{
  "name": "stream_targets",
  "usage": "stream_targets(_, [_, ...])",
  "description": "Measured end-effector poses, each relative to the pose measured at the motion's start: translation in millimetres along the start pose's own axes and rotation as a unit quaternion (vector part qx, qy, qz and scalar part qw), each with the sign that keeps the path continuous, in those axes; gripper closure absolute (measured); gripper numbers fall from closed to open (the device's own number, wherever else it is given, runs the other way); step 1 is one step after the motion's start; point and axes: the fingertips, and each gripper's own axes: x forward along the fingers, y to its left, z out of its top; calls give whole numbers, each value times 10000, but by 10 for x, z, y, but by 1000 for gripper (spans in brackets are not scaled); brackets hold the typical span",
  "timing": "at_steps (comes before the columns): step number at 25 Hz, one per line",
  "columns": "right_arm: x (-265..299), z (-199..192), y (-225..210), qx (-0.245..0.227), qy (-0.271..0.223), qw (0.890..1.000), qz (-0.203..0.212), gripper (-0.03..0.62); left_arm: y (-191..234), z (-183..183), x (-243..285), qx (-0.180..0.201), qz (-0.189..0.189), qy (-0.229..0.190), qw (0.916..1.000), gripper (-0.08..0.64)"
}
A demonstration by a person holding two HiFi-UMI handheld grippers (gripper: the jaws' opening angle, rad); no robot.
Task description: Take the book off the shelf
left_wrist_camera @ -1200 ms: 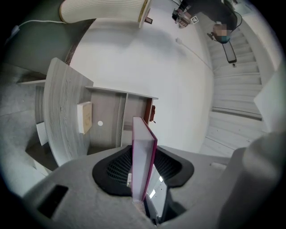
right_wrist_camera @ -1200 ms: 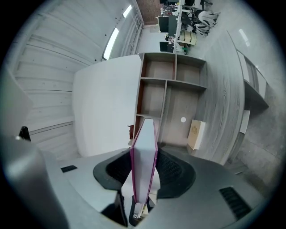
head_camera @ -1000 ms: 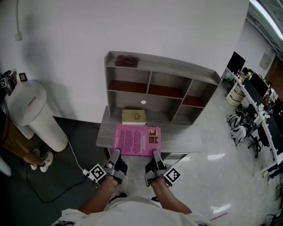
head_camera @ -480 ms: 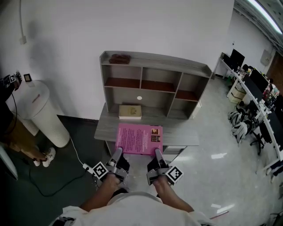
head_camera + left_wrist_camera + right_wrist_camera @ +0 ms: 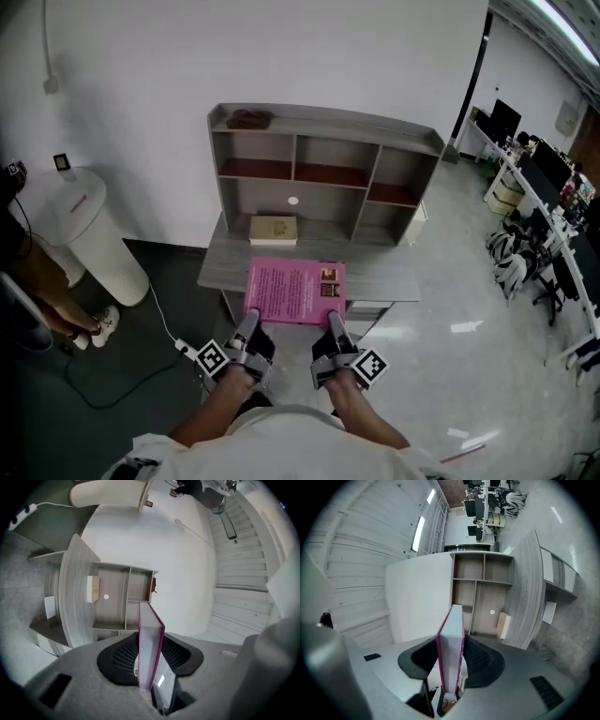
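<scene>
**Pink book clamped in both grippers in front of the grey shelf desk**

A white wall (image 5: 281,47) backs a grey desk (image 5: 380,278) that carries a shelf unit (image 5: 323,124) with open compartments. A pale glossy floor (image 5: 469,366) runs off past the right gripper's side toward office chairs (image 5: 511,267).

The pink book (image 5: 295,292) lies flat, cover up, and its near edge sits in both grippers. The left gripper (image 5: 249,322) grips that edge near the left corner and the right gripper (image 5: 334,322) near the right corner. From the fingertips the book reaches forward over the desk's front edge. Whether its far edge rests on the board cannot be told.

In the left gripper view the book stands edge-on between the black pads (image 5: 123,656), which press on both of its faces. The right gripper view shows the same: the pads (image 5: 482,660) are closed narrowly on the book's thickness.

Beyond the fingertips, past the pink book's far edge and apart from it, a tan book (image 5: 274,229) lies on the desk below the shelves, more in line with the left gripper. A small dark object (image 5: 249,118) sits on the shelf unit's top board, further ahead on that same side. Well out from the left gripper's fingers stands a white ribbed cylinder (image 5: 89,239) on the dark floor.
</scene>
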Motion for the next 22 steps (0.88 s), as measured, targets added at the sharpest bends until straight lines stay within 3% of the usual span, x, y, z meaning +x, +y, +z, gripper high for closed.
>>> stream_targets(10, [-126,94,-60,48,-42,9999,-101,433,89,-137,-52,-40,103,-41,9999,405])
stream_targets(22, [-78,109,23,36,-28,9999,118,433,3,-154,-10,-58,-56,-85,9999,405])
